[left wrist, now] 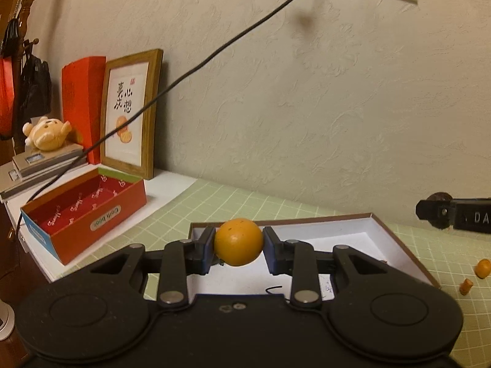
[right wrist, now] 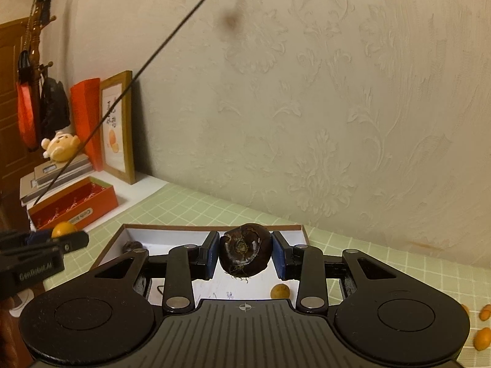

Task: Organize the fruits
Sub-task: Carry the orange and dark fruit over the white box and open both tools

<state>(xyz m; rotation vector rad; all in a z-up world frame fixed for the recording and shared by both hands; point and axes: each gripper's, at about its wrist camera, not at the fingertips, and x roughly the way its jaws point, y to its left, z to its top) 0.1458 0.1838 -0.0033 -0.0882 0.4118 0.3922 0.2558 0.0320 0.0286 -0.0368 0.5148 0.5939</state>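
My left gripper (left wrist: 238,247) is shut on a small round orange fruit (left wrist: 238,242), held above the left part of a shallow white box (left wrist: 380,227) with a brown rim. My right gripper (right wrist: 245,254) is shut on a dark brown round fruit (right wrist: 245,253) with rootlets underneath, above the same white box (right wrist: 172,233). Inside that box lie another dark fruit (right wrist: 132,246) at the left and a small orange fruit (right wrist: 279,291) near the front. The left gripper (right wrist: 55,239) with its orange fruit (right wrist: 63,228) shows at the right wrist view's left edge.
An open red box (left wrist: 101,211) stands left of the white box, in front of a framed picture (left wrist: 132,113). Loose orange fruits (left wrist: 482,268) (right wrist: 481,339) lie on the green grid mat (left wrist: 172,214) to the right. A black cable (left wrist: 196,67) hangs across. The wall is close behind.
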